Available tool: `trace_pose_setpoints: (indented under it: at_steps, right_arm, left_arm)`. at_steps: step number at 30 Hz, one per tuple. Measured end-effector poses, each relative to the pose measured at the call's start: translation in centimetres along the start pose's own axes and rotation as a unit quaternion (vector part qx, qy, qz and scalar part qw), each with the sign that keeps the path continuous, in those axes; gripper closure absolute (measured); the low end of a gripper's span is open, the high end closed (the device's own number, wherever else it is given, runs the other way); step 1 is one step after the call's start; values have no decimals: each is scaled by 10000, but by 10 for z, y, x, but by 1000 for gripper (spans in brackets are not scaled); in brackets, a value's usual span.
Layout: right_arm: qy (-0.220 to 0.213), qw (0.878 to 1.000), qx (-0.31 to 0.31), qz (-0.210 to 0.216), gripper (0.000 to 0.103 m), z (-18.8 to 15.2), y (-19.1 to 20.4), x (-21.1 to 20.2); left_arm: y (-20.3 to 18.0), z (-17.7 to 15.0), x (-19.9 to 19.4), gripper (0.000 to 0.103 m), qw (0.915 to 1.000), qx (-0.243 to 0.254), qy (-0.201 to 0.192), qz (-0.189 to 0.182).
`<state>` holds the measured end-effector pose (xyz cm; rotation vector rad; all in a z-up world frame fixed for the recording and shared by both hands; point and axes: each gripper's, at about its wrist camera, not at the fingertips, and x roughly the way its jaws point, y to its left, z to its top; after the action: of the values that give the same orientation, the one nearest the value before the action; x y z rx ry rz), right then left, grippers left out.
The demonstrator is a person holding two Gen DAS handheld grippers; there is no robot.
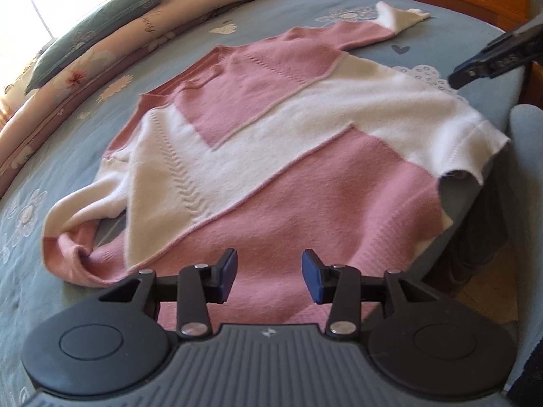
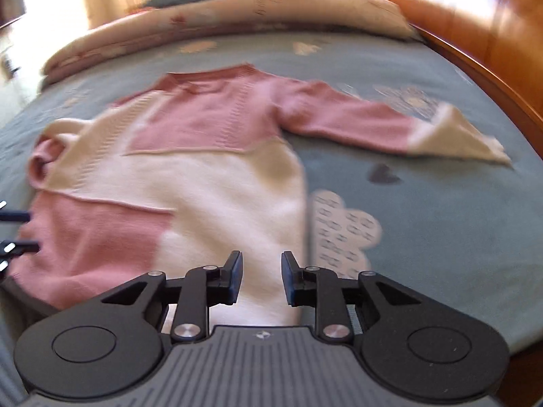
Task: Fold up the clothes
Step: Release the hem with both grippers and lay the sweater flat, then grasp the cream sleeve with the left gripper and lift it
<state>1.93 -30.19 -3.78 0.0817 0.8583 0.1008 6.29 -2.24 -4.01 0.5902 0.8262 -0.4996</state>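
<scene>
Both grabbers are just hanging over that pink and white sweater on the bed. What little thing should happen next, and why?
Probably the right gripper should go for the outstretched sleeve and bring it across the sweater. The sweater lies flat on the bedspread with that sleeve sticking out to the side, both grippers' jaws are open and empty, and the left gripper hovers at the pink hem.

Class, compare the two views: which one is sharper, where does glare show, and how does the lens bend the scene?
Left wrist view: sharp sweater, window glare top left, bed edges curved. Right wrist view: sweater smeared by motion blur, glare on the wooden headboard.
</scene>
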Motion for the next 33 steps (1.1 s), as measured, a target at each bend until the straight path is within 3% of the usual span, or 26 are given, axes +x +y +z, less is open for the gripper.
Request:
trace_pose_setpoints:
  at_steps: [3,5,9,11,18,22,29,33]
  right_arm:
    - [101,9977,-468,477,70,6,39,7]
    - [201,9944,-775,696,69,7,68,19]
    - [487,9874,-1207,896,69,4,111,52]
    - [695,9847,-1318,903,69,-2,118,65]
    - [967,9800,-1503,879,68,-24,95,57]
    - [788,9825,-1452,857,65,-16,86,44]
    - [415,9854,-1218,1112,64,5,84,41]
    - [337,9861,-1077,1217,63,13,86,48]
  left_arm:
    - [17,6,-6,59,9998,-184,-17,115]
    - [26,10,-12,52,9993,-349,-68,150]
    - [37,14,-20,47,9977,-631,-171,188]
    - [40,11,-22,35,9970,-732,-185,192]
    - [54,-11,-8,32,9947,-996,-25,250]
    - [67,-18,5,31,9906,-1355,130,149]
    - [94,-19,7,31,9778,-2087,-75,-177]
    - [125,-18,9,30,9632,-2649,-301,-332]
